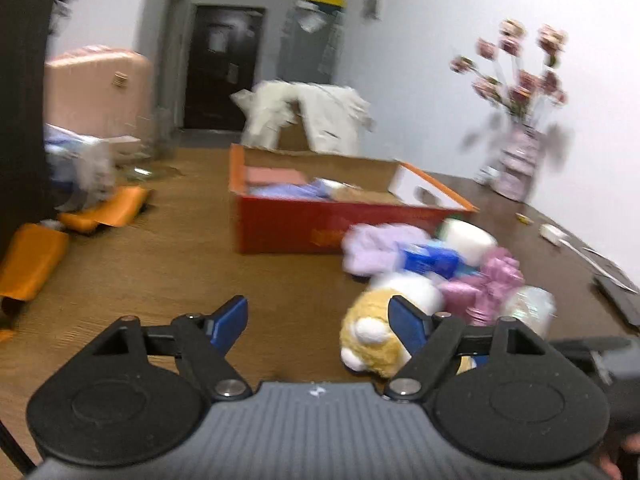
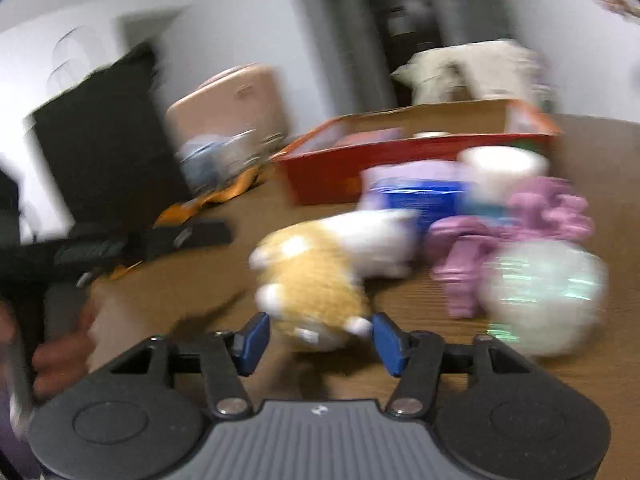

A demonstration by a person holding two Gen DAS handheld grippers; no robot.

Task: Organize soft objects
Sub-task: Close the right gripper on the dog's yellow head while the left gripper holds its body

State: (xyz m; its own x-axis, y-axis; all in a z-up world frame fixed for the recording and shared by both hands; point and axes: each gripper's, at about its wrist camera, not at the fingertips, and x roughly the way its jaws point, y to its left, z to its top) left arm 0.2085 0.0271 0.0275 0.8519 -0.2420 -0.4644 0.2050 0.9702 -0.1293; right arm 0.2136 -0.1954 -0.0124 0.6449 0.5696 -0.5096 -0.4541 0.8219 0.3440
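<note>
A tan and white plush toy (image 2: 312,280) lies on the brown table, also in the left wrist view (image 1: 374,332). My right gripper (image 2: 320,338) is open, its blue fingers on either side of the plush's near end, not closed on it. My left gripper (image 1: 318,320) is open and empty, left of the plush. Behind lie a lilac cloth (image 1: 376,246), a blue packet (image 1: 430,258), a white roll (image 1: 470,238), a pink plush (image 1: 492,284) and a pale shiny ball (image 2: 544,296). A red cardboard box (image 1: 320,224) holds several soft items.
Orange bags (image 1: 104,210) lie at the table's left. A flower vase (image 1: 518,160) stands at the back right. A dark flat object (image 1: 618,292) lies at the right edge. A pink suitcase (image 1: 98,88) and a white-draped chair (image 1: 308,116) stand beyond the table.
</note>
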